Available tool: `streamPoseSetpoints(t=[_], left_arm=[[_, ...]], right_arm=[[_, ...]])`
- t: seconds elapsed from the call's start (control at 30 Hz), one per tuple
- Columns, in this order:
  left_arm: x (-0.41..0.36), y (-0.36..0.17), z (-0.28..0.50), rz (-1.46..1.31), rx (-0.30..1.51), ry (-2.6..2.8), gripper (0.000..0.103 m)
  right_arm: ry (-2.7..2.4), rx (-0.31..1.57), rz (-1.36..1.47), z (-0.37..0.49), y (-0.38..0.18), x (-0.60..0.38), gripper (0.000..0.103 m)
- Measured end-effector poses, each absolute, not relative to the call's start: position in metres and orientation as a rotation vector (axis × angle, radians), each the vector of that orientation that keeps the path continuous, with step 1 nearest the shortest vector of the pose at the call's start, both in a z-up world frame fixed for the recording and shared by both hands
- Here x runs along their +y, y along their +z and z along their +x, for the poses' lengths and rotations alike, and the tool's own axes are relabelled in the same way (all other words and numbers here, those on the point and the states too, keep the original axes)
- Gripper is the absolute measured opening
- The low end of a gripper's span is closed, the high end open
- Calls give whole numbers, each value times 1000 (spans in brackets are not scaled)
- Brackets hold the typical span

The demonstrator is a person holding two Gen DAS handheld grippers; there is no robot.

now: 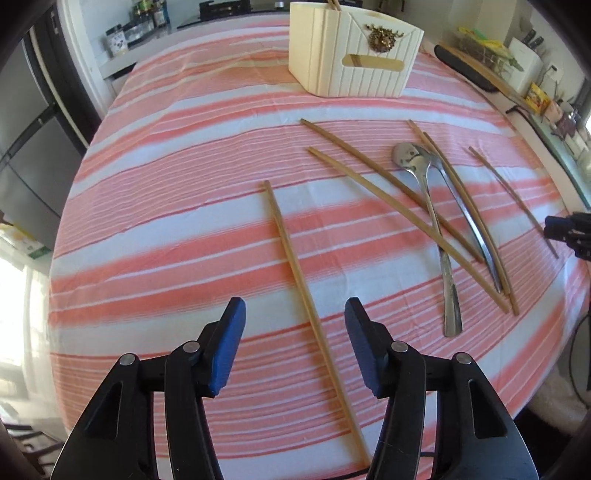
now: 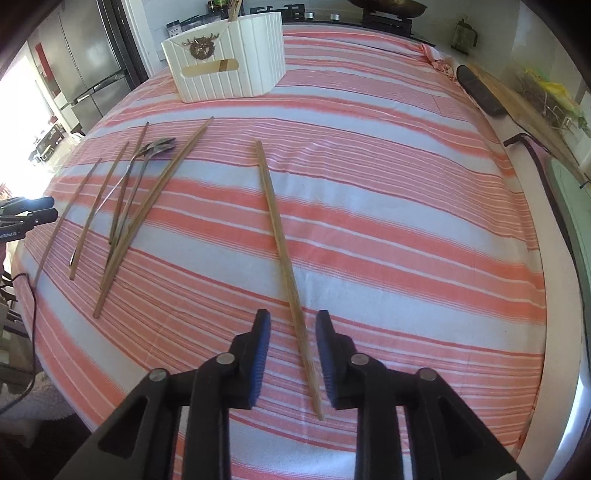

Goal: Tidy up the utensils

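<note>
My left gripper (image 1: pixel 295 306) is open over the pink striped tablecloth (image 1: pixel 166 221). A wooden chopstick (image 1: pixel 291 254) lies on the cloth between its blue pads, touching neither. My right gripper (image 2: pixel 293 317) is also open, astride another chopstick (image 2: pixel 277 229) with small gaps on both sides. Several more chopsticks (image 1: pixel 388 184) and two metal spoons (image 1: pixel 428 177) lie crossed in a loose pile (image 2: pixel 147 192). The white ribbed utensil holder (image 1: pixel 354 62) (image 2: pixel 229 66) stands upright at the far side with chopstick ends poking out of it.
A wooden board (image 2: pixel 524 107) and a dark flat tool (image 2: pixel 480 92) lie along the right counter. A steel fridge (image 1: pixel 33 147) stands left. A stove (image 2: pixel 388 14) is behind the table. Each gripper shows at the other view's edge (image 1: pixel 565 229) (image 2: pixel 26 214).
</note>
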State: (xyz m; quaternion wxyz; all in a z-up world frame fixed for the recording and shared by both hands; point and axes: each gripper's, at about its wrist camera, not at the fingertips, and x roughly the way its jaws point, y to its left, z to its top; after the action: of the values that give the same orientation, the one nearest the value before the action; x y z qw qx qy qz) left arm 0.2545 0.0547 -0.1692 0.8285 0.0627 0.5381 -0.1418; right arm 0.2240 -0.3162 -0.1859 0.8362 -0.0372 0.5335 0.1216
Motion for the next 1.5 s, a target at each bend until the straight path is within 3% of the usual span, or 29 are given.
streamPoseSetpoints(t=[0.37, 0.47, 0.53, 0.6, 0.63, 0.67, 0.8, 1.13, 1.5], left_arm=[[43, -190, 306, 145, 1249, -240, 54], [38, -188, 311, 174, 1256, -241, 39], [34, -187, 315, 181, 1257, -258, 8], [32, -187, 318, 181, 1252, -263, 7], [31, -186, 319, 180, 1241, -263, 6], [31, -185, 319, 176, 1228, -267, 6], [38, -161, 311, 116, 1132, -274, 5], [54, -56, 257, 11, 814, -344, 4], [50, 2, 260, 2, 664, -337, 4]], right_arm=[[386, 1176, -162, 304, -190, -279, 34], [382, 1176, -214, 326, -197, -265, 34], [385, 1157, -220, 339, -197, -256, 34], [384, 1154, -220, 352, -197, -252, 34], [373, 1151, -210, 357, -197, -251, 25], [356, 1148, -191, 362, -197, -251, 7], [334, 1103, -96, 362, -180, -261, 8], [387, 764, 4, 278, -50, -288, 8], [376, 548, 29, 262, 19, -291, 8]])
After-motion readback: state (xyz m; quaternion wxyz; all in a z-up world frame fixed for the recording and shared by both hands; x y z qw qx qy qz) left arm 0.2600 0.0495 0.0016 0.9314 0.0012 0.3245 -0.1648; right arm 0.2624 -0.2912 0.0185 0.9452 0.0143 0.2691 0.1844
